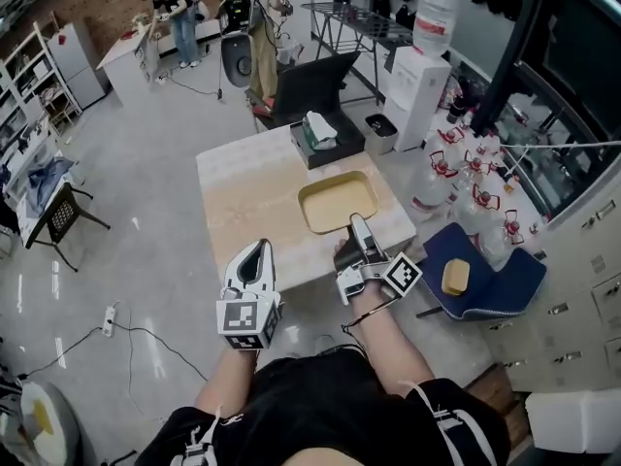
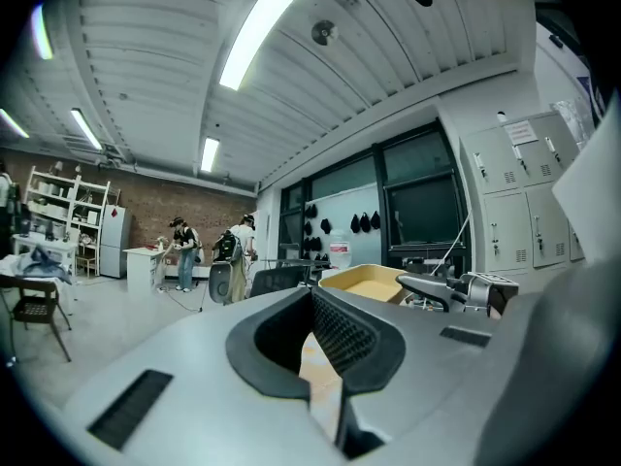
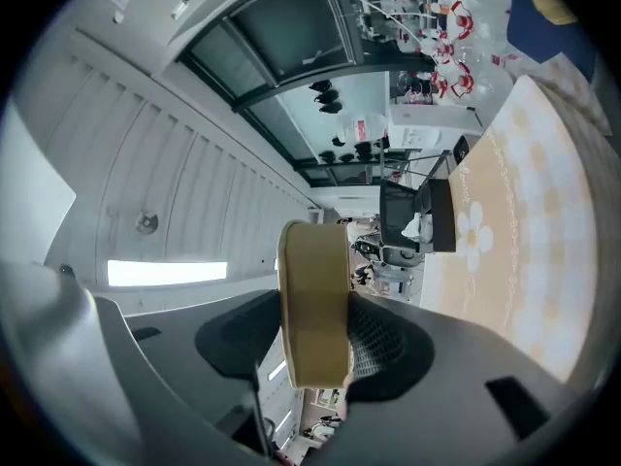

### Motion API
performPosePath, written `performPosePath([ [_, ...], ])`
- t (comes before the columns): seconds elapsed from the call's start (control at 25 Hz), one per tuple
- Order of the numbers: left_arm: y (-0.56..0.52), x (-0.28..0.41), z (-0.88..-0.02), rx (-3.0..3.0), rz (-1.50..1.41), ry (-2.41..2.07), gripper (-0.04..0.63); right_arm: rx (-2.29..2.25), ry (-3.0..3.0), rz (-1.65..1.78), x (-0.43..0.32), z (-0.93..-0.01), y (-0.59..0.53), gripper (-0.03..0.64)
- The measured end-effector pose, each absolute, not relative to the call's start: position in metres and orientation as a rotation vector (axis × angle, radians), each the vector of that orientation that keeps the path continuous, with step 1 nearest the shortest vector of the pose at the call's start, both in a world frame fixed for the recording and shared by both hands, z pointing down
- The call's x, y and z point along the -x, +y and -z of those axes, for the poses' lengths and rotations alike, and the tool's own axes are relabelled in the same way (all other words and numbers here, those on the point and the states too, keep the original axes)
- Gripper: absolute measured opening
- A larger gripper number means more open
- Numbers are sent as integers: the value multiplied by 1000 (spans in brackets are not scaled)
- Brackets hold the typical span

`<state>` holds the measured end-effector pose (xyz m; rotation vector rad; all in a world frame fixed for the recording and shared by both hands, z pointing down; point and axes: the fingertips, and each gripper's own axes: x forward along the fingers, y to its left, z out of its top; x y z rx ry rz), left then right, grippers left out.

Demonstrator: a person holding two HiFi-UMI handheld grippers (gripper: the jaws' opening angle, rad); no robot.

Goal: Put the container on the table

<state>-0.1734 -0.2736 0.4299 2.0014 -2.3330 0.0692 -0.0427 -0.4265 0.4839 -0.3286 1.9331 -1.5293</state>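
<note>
A shallow tan container [image 1: 337,202] lies level over the right half of the pale wooden table [image 1: 247,212]. My right gripper [image 1: 355,223] is shut on its near rim. In the right gripper view the tan rim [image 3: 315,299] stands edge-on, clamped between the dark pads. My left gripper [image 1: 254,257] hovers at the table's front edge, left of the container, shut and holding nothing. From the left gripper view the container [image 2: 364,282] and the right gripper [image 2: 456,289] show ahead to the right. Whether the container's base touches the table cannot be told.
A black box with tissues [image 1: 326,136] sits at the table's far edge. To the right are a blue seat with a yellow sponge [image 1: 483,272], several water bottles [image 1: 466,168] and a water dispenser [image 1: 417,85]. People [image 1: 179,17] stand far back.
</note>
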Motion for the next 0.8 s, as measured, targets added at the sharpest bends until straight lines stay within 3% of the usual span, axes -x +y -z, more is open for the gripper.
performPosePath([
  [0.8,-333,284,-431,-1818,-46,-2455,14,386,2032,1769,177,-568,-525,233],
])
